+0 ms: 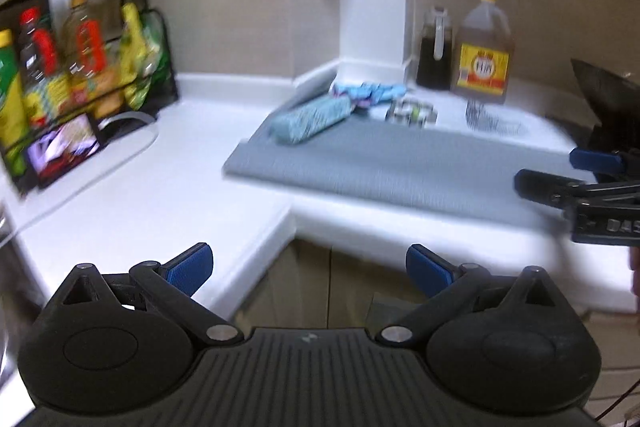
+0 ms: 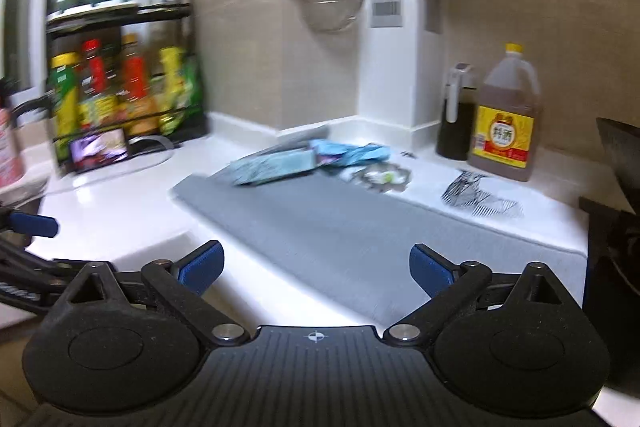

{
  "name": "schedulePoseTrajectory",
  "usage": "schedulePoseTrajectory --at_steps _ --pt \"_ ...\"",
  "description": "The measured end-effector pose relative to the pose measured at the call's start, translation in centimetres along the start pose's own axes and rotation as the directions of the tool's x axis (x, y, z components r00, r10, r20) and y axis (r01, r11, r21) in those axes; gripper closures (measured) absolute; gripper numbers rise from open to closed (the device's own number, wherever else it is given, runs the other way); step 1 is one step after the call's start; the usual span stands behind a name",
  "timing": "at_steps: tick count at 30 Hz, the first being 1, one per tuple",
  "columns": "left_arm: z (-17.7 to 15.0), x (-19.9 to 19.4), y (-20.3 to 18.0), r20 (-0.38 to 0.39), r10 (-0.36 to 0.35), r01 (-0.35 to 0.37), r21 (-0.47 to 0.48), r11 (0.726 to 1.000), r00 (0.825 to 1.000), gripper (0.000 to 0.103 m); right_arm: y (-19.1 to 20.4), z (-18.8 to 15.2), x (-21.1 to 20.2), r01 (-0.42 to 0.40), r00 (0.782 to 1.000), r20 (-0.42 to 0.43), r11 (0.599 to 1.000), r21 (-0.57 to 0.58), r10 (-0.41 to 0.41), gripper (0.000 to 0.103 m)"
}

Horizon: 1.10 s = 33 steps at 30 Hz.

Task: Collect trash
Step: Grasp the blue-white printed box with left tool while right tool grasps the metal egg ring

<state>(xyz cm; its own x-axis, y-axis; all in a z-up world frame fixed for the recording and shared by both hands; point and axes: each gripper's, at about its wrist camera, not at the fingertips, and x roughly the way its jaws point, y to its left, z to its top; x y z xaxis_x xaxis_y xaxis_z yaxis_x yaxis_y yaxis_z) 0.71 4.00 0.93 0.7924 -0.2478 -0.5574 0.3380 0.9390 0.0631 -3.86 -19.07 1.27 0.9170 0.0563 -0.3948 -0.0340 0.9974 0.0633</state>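
Surface: white L-shaped kitchen counter with a grey ribbed mat laid on it.
Trash: crumpled light-blue patterned wrapper lies at the mat's far end, well beyond your fingertips.
Axis: its long side runs diagonally, low left to upper right in the left view.
Left gripper: your jaws stand released, nothing between them.
Right gripper: spread wide, empty.
Writing: yellow label on the amber plastic jug carries characters, too blurred to read.
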Motion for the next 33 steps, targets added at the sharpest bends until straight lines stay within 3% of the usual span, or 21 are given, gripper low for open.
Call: schedulePoseTrajectory --at_steps 8,15,20,27,30,31,32,33 --pt "7.1 10.0 0.0 0.006 0.009 -0.009 0.0 1.0 1.0 0.0 -3.9 3.5 10.8 0.112 0.992 -0.068 0.992 0.059 -0.108 0.001" --pt "11.1 18.3 -0.2 -0.022 -0.007 0.009 0.059 0.998 1.0 0.0 -6.1 5.6 19.9 0.153 0.982 -0.13 0.982 0.114 -0.137 0.0" --pt "12.6 23.5 -0.1 -0.07 -0.02 0.025 0.072 0.997 0.997 0.0 -6.9 6.4 25.5 0.144 0.971 -0.213 0.978 0.149 -0.111 0.0" --pt "13.4 28.3 0.0 -0.119 -0.023 0.034 0.088 0.996 0.993 0.0 -6.7 6.6 30.5 0.204 0.946 -0.279 0.97 0.129 -0.162 0.0" --pt "13.5 29.1 -0.3 -0.123 -0.017 0.031 0.11 0.993 0.992 0.002 -6.2 6.6 31.4 0.223 0.943 -0.271 0.97 0.092 -0.191 0.0" --pt "13.5 29.2 -0.4 -0.12 -0.013 0.027 0.116 0.993 0.993 0.017 -6.1 6.6 31.7 0.227 0.941 -0.272 0.971 0.075 -0.199 0.001" --pt "13.5 29.2 -0.5 -0.125 -0.008 0.023 0.121 0.992 0.992 0.039 -6.1 6.6 31.7 0.228 0.941 -0.273 0.971 0.073 -0.201 0.004" --pt "13.6 29.1 -0.5 -0.127 -0.012 0.027 0.115 0.993 0.992 0.045 -6.2 6.6 31.5 0.234 0.942 -0.264 0.969 0.079 -0.206 0.011"
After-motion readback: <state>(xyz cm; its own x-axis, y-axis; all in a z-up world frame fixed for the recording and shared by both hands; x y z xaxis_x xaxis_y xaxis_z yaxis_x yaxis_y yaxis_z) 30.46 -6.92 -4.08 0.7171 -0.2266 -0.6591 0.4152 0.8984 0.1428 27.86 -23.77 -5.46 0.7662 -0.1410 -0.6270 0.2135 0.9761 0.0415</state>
